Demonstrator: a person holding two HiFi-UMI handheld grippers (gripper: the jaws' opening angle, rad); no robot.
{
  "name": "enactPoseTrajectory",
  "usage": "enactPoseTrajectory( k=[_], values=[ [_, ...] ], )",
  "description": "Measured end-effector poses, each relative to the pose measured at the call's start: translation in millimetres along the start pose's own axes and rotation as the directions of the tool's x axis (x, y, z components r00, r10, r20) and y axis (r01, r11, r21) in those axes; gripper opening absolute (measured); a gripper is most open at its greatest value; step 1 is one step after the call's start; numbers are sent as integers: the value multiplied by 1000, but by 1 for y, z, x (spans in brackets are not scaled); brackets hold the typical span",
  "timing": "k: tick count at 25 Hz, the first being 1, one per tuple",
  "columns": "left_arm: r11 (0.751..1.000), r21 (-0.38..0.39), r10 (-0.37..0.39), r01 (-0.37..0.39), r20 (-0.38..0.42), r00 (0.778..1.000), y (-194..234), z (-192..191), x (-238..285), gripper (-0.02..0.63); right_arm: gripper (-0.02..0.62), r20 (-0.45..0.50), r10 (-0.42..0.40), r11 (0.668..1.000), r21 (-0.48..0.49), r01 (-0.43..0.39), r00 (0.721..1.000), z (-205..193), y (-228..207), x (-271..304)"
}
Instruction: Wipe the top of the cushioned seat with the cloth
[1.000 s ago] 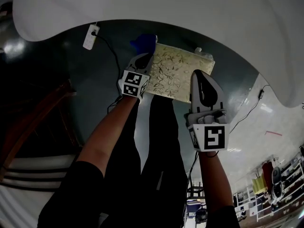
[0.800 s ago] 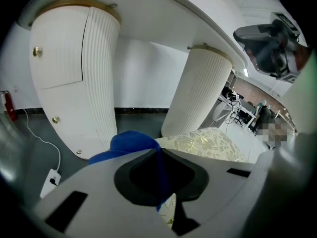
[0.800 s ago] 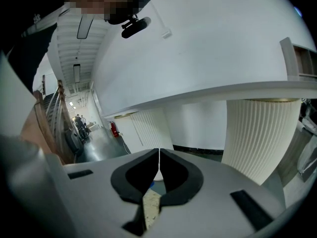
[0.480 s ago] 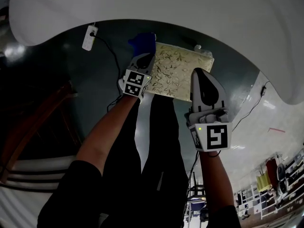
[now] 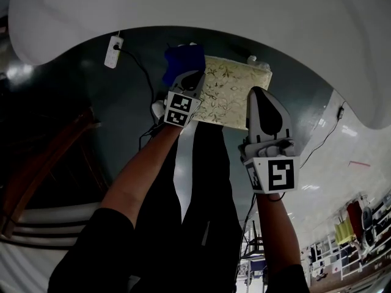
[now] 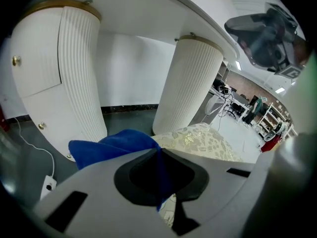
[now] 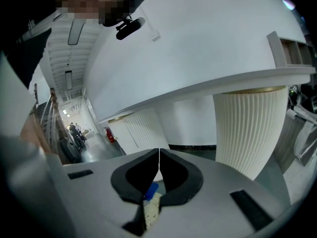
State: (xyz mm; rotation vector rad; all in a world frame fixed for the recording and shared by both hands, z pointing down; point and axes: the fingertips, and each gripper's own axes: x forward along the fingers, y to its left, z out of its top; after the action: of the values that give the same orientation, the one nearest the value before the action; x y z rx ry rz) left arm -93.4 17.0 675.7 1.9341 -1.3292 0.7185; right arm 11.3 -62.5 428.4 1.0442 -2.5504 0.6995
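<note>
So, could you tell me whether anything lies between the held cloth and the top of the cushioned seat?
Nothing visible does. The left hand-held gripper is shut on the cloth at the left edge of the cushioned seat, whose top is bare.

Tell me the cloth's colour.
The cloth is solid blue, clearest in the left gripper view.

White curved tabletop (image 5: 201, 8) spans 12 o'clock in head view. White power strip (image 5: 112, 50) on dark floor (image 5: 91, 96) at 11. Brown wooden frame (image 5: 46, 163) at 9. Shelving racks (image 5: 342, 249) at 4. Left gripper view: fluted white column (image 6: 79, 78) at 10, second column (image 6: 190, 83) at 1. Right gripper view: red extinguisher (image 7: 108, 134) far off at 9.
</note>
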Motion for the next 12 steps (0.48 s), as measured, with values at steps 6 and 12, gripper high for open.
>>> enactPoseTrajectory(
  k=[6, 12],
  values=[
    [1000, 17, -10, 10, -8, 1000, -9, 3, 3, 35, 37, 1, -24, 998, 55, 24, 1000, -6, -10, -5],
    [1000, 7, -18, 18, -12, 1000, -17, 6, 7, 35, 37, -3, -66, 994, 86, 66, 998, -9, -19, -6]
  ],
)
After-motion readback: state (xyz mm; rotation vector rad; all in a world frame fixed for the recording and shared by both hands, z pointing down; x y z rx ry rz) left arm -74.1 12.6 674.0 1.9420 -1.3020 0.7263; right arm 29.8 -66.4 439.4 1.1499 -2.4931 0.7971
